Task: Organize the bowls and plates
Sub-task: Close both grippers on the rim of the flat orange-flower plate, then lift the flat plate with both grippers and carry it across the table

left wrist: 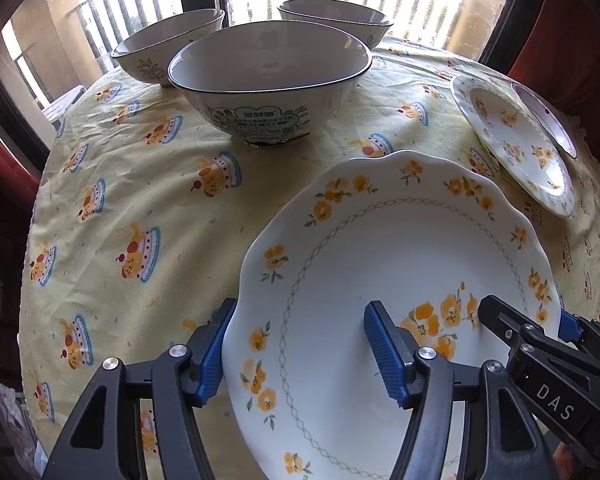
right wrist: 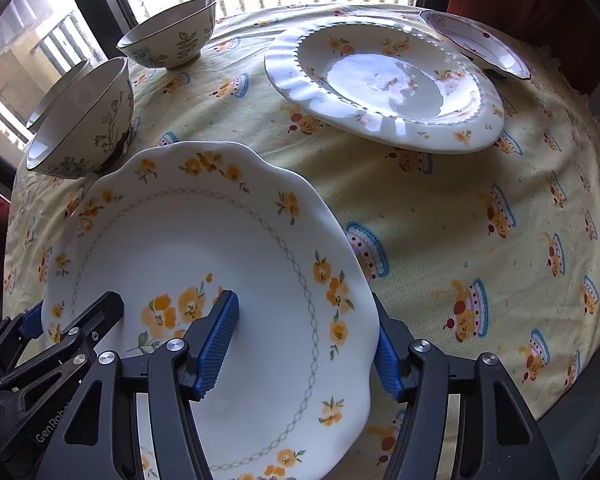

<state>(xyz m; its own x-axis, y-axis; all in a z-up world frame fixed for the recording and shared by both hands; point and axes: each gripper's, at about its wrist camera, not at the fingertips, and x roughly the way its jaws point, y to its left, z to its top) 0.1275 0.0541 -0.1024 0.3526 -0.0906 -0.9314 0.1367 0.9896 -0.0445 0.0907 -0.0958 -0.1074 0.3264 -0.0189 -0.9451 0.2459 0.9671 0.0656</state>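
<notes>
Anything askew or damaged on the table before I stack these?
Nothing broken or spilled. One oddity: the ruffled plate sits tilted, its far edge apparently propped on the small plate behind it. The nearest bowl still has its label.

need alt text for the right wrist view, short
The right hand-held gripper straddles the right rim of a scalloped, yellow-flowered plate, one finger over it, one outside. The left hand-held gripper meets the opposite edge; bowls and plates sit behind.
</notes>
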